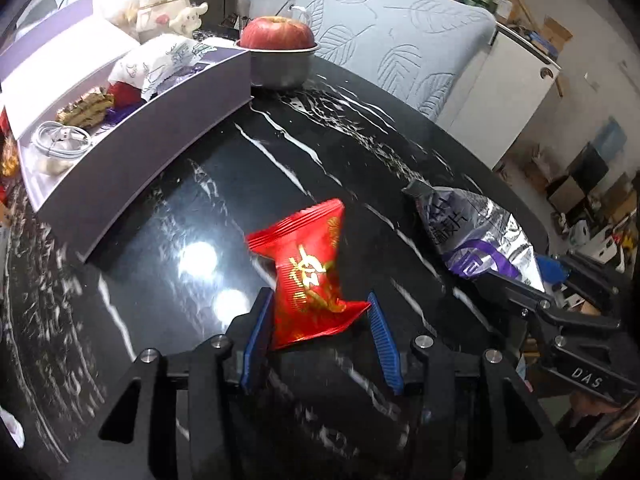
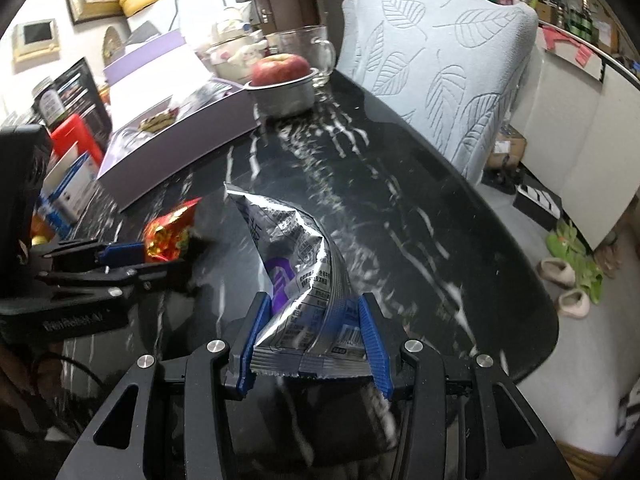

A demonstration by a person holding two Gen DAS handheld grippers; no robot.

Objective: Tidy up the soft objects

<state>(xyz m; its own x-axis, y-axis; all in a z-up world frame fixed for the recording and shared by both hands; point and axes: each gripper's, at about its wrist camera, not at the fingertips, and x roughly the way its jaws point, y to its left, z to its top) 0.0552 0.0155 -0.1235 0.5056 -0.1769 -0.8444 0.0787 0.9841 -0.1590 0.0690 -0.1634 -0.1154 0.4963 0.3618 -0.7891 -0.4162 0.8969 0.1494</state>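
My left gripper (image 1: 318,320) is shut on a red snack packet with gold print (image 1: 312,268), held just above the black marble table (image 1: 224,184). In the right wrist view that red packet (image 2: 170,232) shows at the left, between blue pads. My right gripper (image 2: 314,320) is shut on a silver and purple snack bag (image 2: 296,268), which stands up crumpled between the blue pads. The left wrist view shows the same silver bag (image 1: 476,232) at the right, carried by the other gripper. A lavender open box (image 1: 132,136) with several items lies at the left.
A red apple (image 1: 276,34) sits in a grey metal bowl (image 1: 280,68) behind the box. A glass mug (image 2: 312,52) and a plush toy (image 1: 164,4) stand further back. A chair with a pale blue leaf cover (image 2: 440,72) is against the table's far right edge.
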